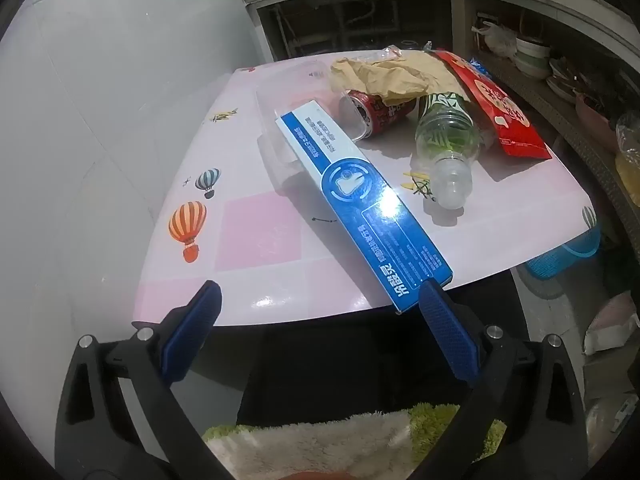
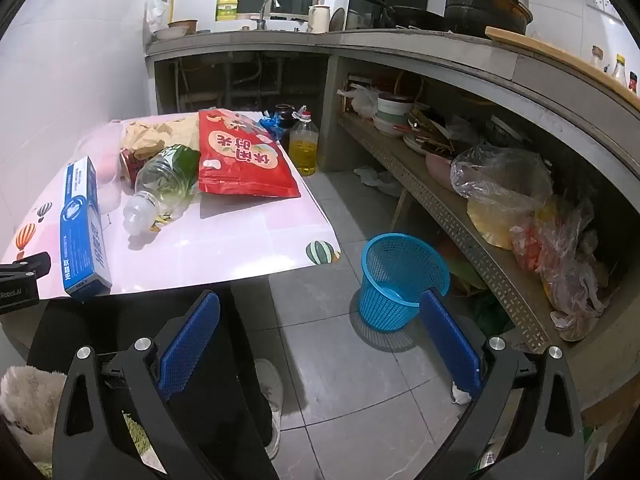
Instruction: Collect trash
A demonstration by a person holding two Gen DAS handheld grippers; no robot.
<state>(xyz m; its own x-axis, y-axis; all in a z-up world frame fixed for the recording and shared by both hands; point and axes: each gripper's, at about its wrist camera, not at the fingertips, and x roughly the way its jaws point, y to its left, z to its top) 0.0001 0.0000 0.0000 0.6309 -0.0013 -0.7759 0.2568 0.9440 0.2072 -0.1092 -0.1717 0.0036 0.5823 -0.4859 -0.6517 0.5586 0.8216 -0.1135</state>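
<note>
Trash lies on a pink table: a long blue box whose near end overhangs the front edge, a crushed red can, a clear plastic bottle on its side, crumpled brown paper and a red snack bag. My left gripper is open at the table's front edge, its right finger just below the box's end. My right gripper is open over the floor, right of the table, with the blue box, bottle and red bag to its upper left. A blue mesh basket stands on the floor ahead.
A clear plastic tub sits behind the box. An oil bottle stands on the tiled floor beyond the table. A concrete counter with a low shelf full of bowls and plastic bags runs along the right. A person's dark trouser leg and shoe are below.
</note>
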